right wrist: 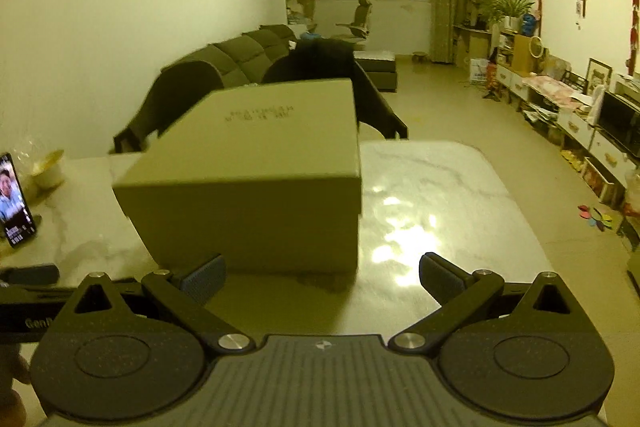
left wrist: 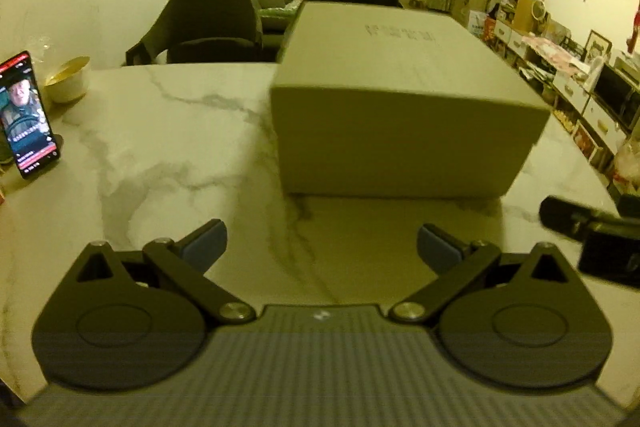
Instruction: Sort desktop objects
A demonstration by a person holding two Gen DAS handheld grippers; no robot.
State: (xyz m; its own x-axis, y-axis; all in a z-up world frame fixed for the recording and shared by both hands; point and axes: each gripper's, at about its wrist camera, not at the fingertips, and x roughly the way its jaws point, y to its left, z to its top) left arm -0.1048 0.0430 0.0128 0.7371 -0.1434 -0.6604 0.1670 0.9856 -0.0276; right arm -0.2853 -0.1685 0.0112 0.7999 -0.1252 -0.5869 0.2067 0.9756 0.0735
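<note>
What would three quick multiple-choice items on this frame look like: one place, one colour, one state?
1. Where does the phone stand on the table?
A. at its left edge
B. on top of the box
C. between the left tongs

2. What colour are the pads on the tongs?
A. red
B. blue
C. white

3. How are the left tongs and right tongs?
A. both shut on the box
B. left shut, right open
C. both open, holding nothing

Answers:
1 A, it leans upright near the bowl, far left of the box.
2 B, the pads show blue in both views.
3 C, wide gaps with only tabletop between the fingers.
</note>
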